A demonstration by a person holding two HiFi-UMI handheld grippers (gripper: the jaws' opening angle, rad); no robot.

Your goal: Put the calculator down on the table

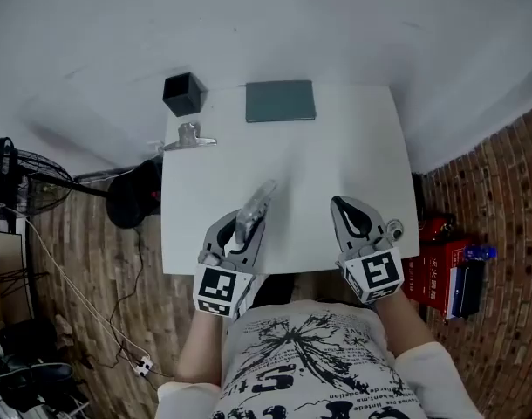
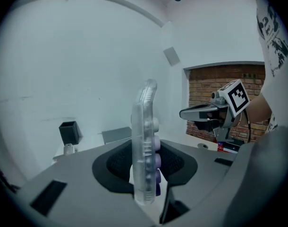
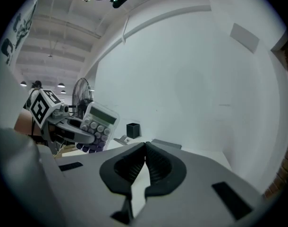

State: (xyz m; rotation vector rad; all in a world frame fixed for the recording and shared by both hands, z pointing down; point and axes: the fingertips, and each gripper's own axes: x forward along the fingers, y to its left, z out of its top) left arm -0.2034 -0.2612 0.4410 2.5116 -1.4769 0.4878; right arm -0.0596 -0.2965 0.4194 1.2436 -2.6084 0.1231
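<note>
The calculator [image 1: 254, 208] stands on edge in the left gripper [image 1: 239, 236], over the near-left part of the white table [image 1: 336, 160]. Its long axis runs out along the jaws and tilts upward, display end away from the person, keys facing the right gripper [image 1: 343, 206]. The left jaws stand partly apart, clamped on the calculator's lower end. The right jaws are closed together with nothing between them.

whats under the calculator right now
Bare white table shows around the calculator, which is clamped in the left tool. The patch directly beneath is hidden by the calculator and the tool.
</note>
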